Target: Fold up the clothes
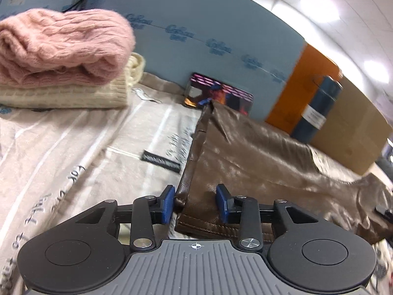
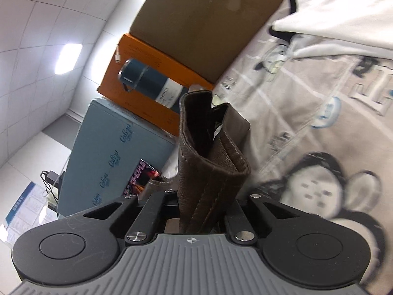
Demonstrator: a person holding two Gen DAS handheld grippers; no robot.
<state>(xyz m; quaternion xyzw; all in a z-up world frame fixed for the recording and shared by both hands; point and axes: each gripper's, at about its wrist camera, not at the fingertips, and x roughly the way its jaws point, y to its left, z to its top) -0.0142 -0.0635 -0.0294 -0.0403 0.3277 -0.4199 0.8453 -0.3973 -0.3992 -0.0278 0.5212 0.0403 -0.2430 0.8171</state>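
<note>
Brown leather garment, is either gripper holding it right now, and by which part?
The right gripper clamps the brown leather garment by a bunched stitched edge. The left gripper stands open around its hemmed corner, not gripping.

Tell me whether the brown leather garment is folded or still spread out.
Mostly spread: the brown leather garment lies long across the printed sheet, one end bunched in the right gripper.

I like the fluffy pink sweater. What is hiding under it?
Under the pink sweater lies a folded cream sweater; only its edges show, the rest is covered. Both sit on a printed sheet.
</note>
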